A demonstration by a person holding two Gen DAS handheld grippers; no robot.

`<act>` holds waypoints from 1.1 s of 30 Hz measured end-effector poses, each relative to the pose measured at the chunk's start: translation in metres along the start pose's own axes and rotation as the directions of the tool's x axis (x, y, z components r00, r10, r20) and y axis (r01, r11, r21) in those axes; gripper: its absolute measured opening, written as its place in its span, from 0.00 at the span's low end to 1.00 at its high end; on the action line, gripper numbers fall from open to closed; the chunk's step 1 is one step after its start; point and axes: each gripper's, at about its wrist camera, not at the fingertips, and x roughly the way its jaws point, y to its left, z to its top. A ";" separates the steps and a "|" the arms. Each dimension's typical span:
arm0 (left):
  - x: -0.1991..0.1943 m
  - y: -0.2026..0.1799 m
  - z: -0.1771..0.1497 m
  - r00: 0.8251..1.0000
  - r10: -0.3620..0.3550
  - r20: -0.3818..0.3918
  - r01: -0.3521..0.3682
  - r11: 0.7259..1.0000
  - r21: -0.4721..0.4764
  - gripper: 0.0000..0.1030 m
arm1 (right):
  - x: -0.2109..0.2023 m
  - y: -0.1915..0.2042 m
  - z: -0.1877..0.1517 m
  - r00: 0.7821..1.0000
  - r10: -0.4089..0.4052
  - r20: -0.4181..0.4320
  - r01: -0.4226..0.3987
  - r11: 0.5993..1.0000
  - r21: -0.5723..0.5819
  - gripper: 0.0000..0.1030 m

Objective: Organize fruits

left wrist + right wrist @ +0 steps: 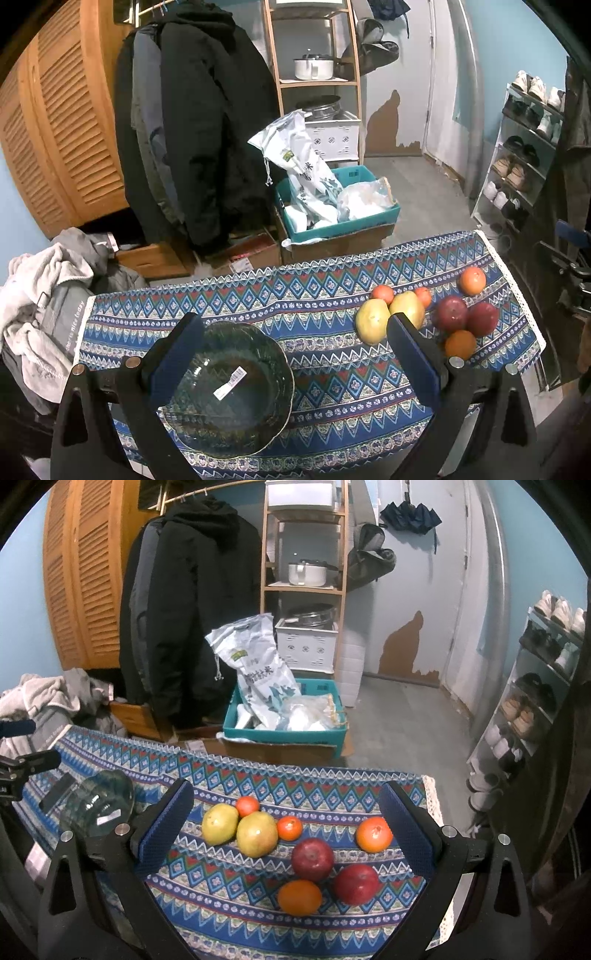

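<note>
A clear glass bowl (229,387) with a white sticker sits on the patterned tablecloth (332,387), partly behind my left gripper's left finger. My left gripper (295,362) is open and empty above the cloth. To its right lie two yellow-green pears (373,319), two red apples (450,314) and several oranges (460,345). In the right wrist view the same fruits lie between my open, empty right gripper's (286,830) fingers: pears (256,833), apples (312,858), oranges (299,897). The bowl (98,806) stands at the left.
The table's far edge (332,258) and right edge (517,288) are close to the fruit. Beyond stand a teal crate of bags (332,206), hanging coats (199,140), a wooden shelf (314,74), a shoe rack (524,147) and a laundry pile (44,295).
</note>
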 end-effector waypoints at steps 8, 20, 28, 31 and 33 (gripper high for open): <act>0.002 0.002 0.001 1.000 -0.008 -0.009 0.008 1.000 -0.002 0.97 | 0.000 0.001 0.001 1.000 0.000 0.001 0.000 1.000 -0.007 0.97; 0.004 -0.002 0.002 1.000 -0.014 -0.019 0.014 1.000 0.003 0.97 | -0.001 0.003 0.003 1.000 0.004 0.004 -0.004 1.000 -0.004 0.97; 0.002 -0.006 0.002 1.000 -0.021 -0.014 0.021 1.000 0.007 0.97 | -0.003 0.003 0.004 1.000 0.004 0.008 -0.004 1.000 -0.002 0.97; 0.003 -0.008 0.002 1.000 -0.018 -0.016 0.019 1.000 0.010 0.97 | -0.004 0.002 0.005 1.000 0.003 0.008 -0.003 1.000 -0.001 0.97; 0.003 -0.008 0.003 1.000 -0.015 -0.018 0.015 1.000 0.009 0.97 | -0.005 0.001 0.006 1.000 0.001 0.008 -0.001 1.000 0.000 0.97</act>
